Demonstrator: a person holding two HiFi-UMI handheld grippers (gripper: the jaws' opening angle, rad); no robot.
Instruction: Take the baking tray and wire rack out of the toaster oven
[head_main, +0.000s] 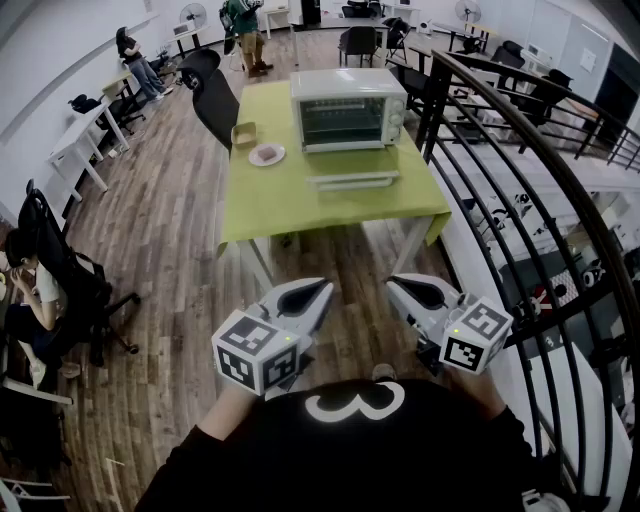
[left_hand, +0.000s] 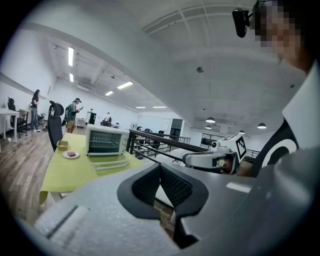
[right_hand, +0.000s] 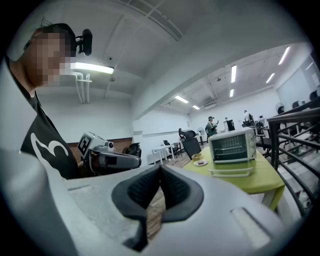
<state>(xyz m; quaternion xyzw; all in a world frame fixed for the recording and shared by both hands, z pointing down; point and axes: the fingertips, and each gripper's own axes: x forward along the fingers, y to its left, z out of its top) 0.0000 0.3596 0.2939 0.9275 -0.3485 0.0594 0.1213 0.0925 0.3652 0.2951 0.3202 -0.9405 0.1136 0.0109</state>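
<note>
A white toaster oven (head_main: 348, 108) stands at the far end of a green table (head_main: 270, 200), well ahead of me. A flat white panel with a bar handle (head_main: 352, 181) lies just in front of it, apparently its door folded down. A grid pattern shows in the oven's front; the tray and the rack cannot be told apart from here. My left gripper (head_main: 318, 292) and right gripper (head_main: 395, 285) are held side by side near my chest, far short of the table. Both are shut with nothing between the jaws. The oven (left_hand: 105, 141) (right_hand: 232, 145) appears small in both gripper views.
A small plate with something pink (head_main: 267, 154) and a small box (head_main: 244, 133) sit left of the oven. A black chair (head_main: 215, 100) stands at the table's far left corner. A black railing (head_main: 520, 150) runs along the right. A person (head_main: 25, 280) sits at the left.
</note>
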